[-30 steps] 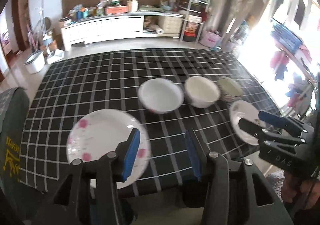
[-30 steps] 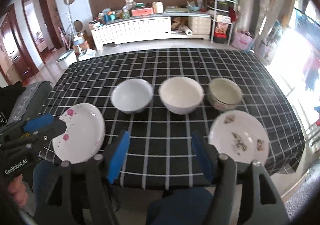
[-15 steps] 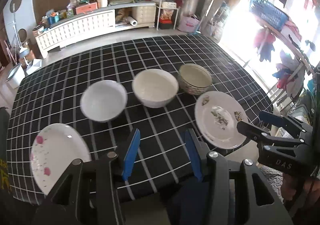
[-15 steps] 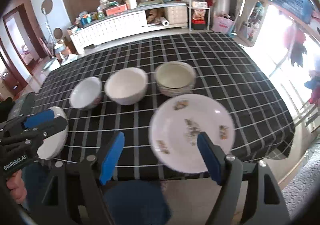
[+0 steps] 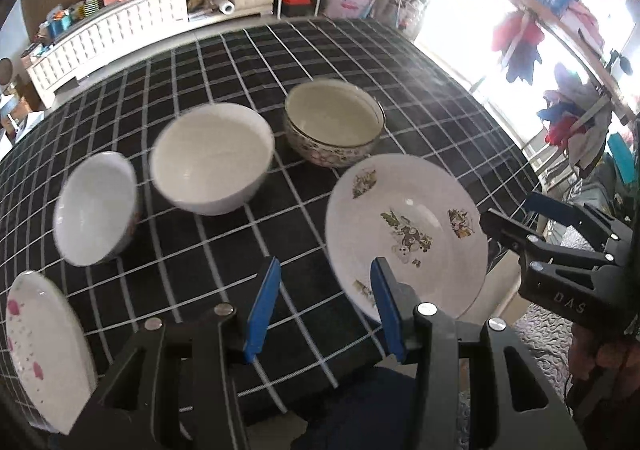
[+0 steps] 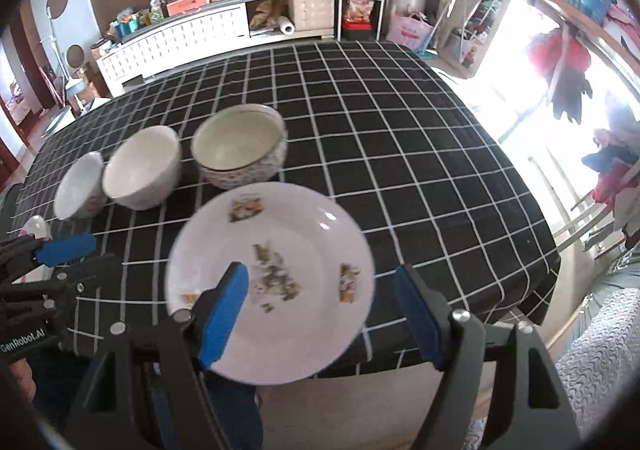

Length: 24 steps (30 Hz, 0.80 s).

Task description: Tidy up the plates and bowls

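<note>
A desk (image 6: 400,137) wears a soft black cloth with thin white lines that make squares. Three round bowls sit in a row on it. The small white bowl (image 5: 94,209) is at the left end. The big plain white bowl (image 5: 212,157) is in the middle. The patterned bowl (image 6: 240,145) at the right end has tiny speckles on its outside.

A smooth, shiny flower plate (image 6: 272,274) lies flat near the desk's front edge, just in front of the patterned bowl. A white plate with pink spots (image 5: 40,346) lies at the front left corner.

The right hand-held gripper (image 6: 320,310) has blue pads, and its jaws have just been opening. They stand wide over the flower plate and do not touch it. The left hand-held gripper (image 5: 324,302) is partly open and holds nothing. The flower plate is just to its right.
</note>
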### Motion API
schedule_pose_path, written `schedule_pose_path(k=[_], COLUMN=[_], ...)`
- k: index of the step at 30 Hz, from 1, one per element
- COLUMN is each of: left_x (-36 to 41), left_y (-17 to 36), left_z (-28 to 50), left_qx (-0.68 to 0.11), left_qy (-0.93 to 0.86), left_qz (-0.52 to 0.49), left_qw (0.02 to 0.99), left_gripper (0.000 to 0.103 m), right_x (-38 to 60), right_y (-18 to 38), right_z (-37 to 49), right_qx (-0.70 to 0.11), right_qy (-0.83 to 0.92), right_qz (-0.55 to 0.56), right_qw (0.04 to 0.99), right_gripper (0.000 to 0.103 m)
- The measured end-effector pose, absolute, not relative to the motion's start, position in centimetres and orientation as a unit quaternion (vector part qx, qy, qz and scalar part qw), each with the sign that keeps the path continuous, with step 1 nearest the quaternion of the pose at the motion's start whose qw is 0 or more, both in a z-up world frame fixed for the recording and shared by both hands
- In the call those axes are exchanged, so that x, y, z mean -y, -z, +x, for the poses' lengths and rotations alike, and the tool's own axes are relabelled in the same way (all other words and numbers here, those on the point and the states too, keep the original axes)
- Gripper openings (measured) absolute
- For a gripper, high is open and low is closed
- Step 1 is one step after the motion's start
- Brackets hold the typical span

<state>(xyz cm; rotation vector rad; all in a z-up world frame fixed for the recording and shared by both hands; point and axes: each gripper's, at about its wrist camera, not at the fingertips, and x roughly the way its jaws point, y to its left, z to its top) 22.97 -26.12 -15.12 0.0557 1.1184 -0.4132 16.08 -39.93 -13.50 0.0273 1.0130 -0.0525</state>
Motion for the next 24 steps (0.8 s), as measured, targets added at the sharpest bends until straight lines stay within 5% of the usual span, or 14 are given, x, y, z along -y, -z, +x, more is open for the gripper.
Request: schedule_pose_path(k=[10,13,18,22,24], left_x=[29.0,29.3,29.5,29.1,28.8], left_y=[19.3,20.0,21.0,21.3,21.4], left_z=[25.2,25.6,26.2,26.3,26.5], left_qx=[-0.561,-0.567,-0.576,-0.575,-0.577], left_qy=[0.198,0.196,0.195,0.188,0.191], left_qz=[0.033,0.023,0.024,0.024,0.016], left_qw=[0.803,0.8,0.794,0.796,0.794], left_gripper=[0.045,0.045,0.026,0.013,0.01], right_x=[43.0,43.7,43.7,43.4,43.3], right_y=[16.8,17.6,19.1,19.7,19.7], right_z=[17.5,17.9,18.6,18.8,18.8], right_qx=[-0.498,-0.506,-0.526,-0.528,-0.525], right_qy=[0.038,0.035,0.015,0.005,0.01], right_qz=[0.025,0.036,0.049,0.052,0.046], right_qw=[0.866,0.861,0.849,0.848,0.85], right_gripper=[0.078,0.067,0.048,0.021,0.02])
